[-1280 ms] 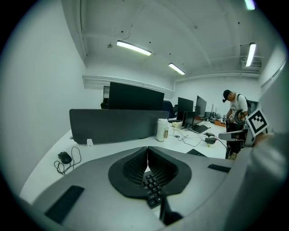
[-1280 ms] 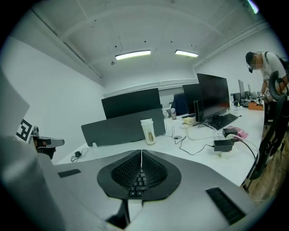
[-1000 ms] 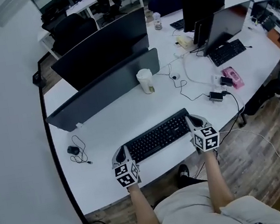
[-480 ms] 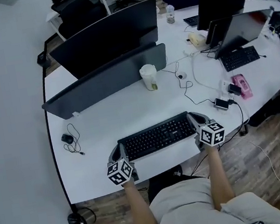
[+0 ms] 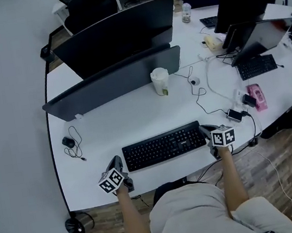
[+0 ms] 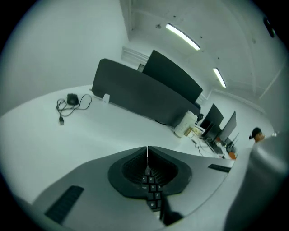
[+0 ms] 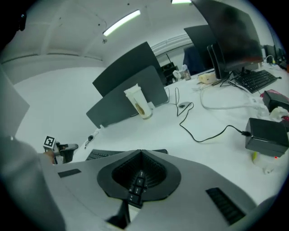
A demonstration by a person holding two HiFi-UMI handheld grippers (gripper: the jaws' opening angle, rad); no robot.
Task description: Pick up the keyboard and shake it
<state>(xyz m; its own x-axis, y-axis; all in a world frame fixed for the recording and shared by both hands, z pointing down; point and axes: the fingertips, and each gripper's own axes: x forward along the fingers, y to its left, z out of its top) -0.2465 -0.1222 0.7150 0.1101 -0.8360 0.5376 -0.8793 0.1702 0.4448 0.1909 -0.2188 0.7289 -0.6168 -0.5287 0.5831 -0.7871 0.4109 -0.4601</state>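
Keyboard (image 5: 164, 145) flat near desk (image 5: 109, 125) front edge. Left gripper (image 5: 116, 163), right gripper (image 5: 207, 129) by its ends, jaws closed tight, empty. Paper cup (image 5: 160, 81) contents unseen.

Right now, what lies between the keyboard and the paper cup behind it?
Nothing: the head view shows only bare white desk between the keyboard and the cup.

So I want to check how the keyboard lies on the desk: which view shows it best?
The head view: the whole keyboard lies on the desk, seen from above, end to end. The left gripper view shows only a few keys in the hollow between its jaws; the right gripper view shows a strip beyond its jaws.
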